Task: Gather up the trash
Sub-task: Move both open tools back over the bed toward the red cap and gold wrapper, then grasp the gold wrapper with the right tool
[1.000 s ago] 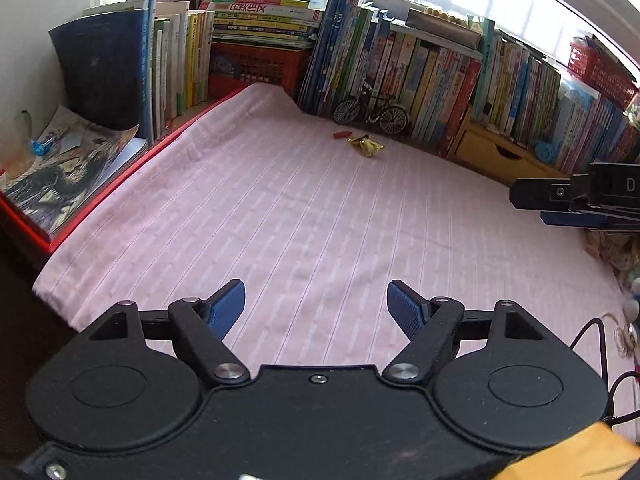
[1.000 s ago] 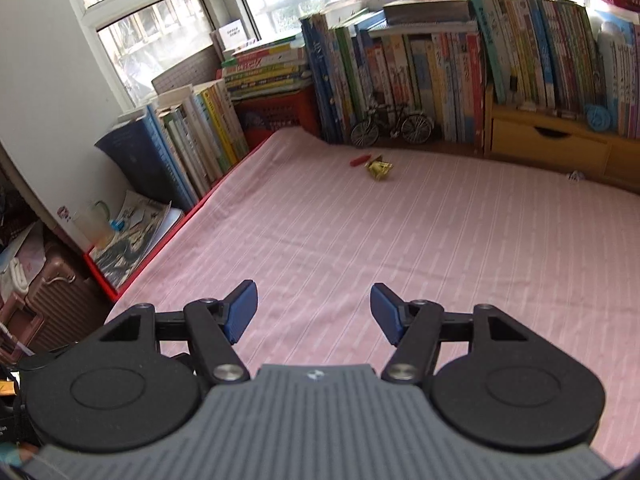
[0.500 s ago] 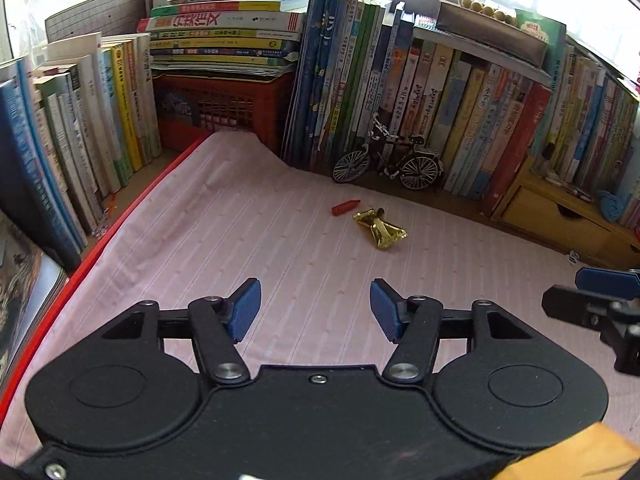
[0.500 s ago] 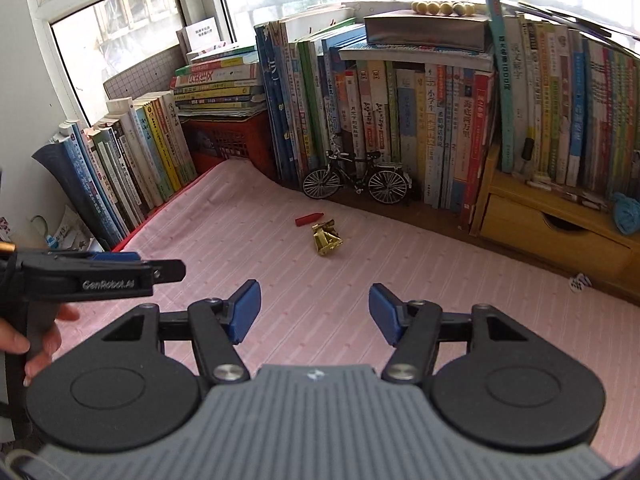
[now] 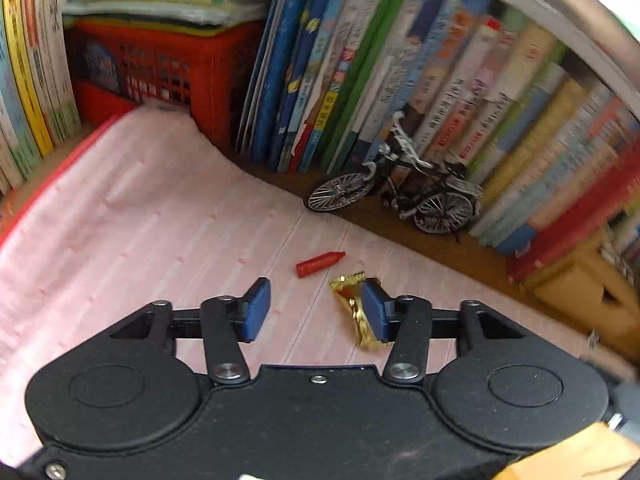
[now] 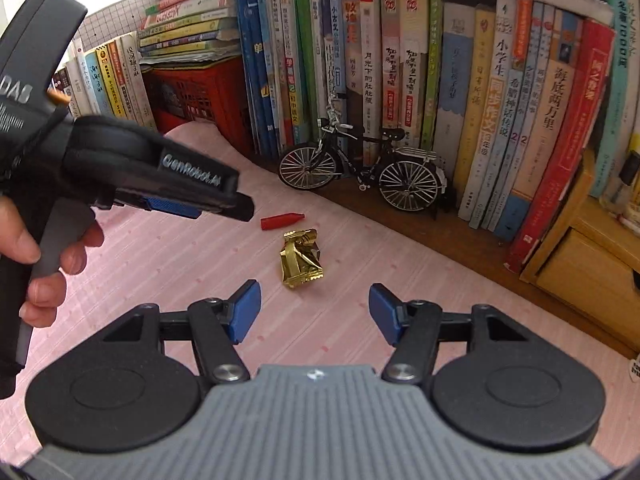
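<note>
The gold wrapper [image 6: 301,258] lies on the pink cloth [image 6: 168,264] beside a red crayon [image 6: 281,220], and as the left gripper [image 5: 316,310] fingers are closing empty while the right gripper [image 6: 314,312] stays open, they may push it away.

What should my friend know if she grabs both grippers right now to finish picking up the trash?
Left gripper: jaws closing, nothing gripped; it is above the pink cloth, near the red crayon-like piece.
Right gripper: open, empty, just short of the gold wrapper.
Both bits lie on the cloth in front of the toy bicycle.
Done: nothing picked up yet.
Left: grab the wrapper and red piece; no bin shows.
</note>
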A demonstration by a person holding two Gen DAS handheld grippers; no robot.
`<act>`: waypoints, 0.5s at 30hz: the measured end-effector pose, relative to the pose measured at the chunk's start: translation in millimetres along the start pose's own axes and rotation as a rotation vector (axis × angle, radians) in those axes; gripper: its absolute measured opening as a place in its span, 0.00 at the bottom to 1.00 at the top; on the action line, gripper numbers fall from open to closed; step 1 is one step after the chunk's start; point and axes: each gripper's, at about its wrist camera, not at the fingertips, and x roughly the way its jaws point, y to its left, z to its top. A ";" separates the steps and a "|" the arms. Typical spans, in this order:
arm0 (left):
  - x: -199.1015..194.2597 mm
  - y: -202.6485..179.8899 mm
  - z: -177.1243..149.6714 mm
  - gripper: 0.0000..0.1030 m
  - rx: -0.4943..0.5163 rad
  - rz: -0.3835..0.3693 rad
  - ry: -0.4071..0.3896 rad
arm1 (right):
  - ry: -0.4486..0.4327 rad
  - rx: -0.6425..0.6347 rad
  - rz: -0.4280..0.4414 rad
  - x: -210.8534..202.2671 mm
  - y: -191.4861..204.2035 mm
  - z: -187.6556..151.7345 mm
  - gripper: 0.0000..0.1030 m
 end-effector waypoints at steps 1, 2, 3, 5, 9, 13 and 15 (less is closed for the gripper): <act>8.7 0.5 6.9 0.52 -0.033 0.001 0.019 | 0.001 -0.003 -0.003 7.0 1.3 1.0 0.71; 17.6 1.3 13.6 0.52 -0.069 0.004 0.040 | 0.001 -0.006 -0.011 14.3 2.7 2.4 0.71; 26.5 1.5 19.6 0.53 -0.101 0.008 0.065 | 0.000 -0.011 -0.017 19.8 4.1 3.1 0.71; 42.7 0.4 28.5 0.56 -0.156 0.001 0.119 | -0.003 -0.025 -0.036 31.1 6.5 3.5 0.71; 63.2 -6.1 35.4 0.58 -0.178 0.005 0.183 | -0.001 -0.049 -0.046 48.5 7.3 1.2 0.71; 77.0 -18.1 40.6 0.58 -0.154 0.040 0.188 | -0.013 -0.060 -0.021 59.3 5.6 2.3 0.71; 84.9 -22.4 42.1 0.53 -0.146 0.059 0.211 | -0.002 -0.062 -0.005 65.9 4.9 4.8 0.69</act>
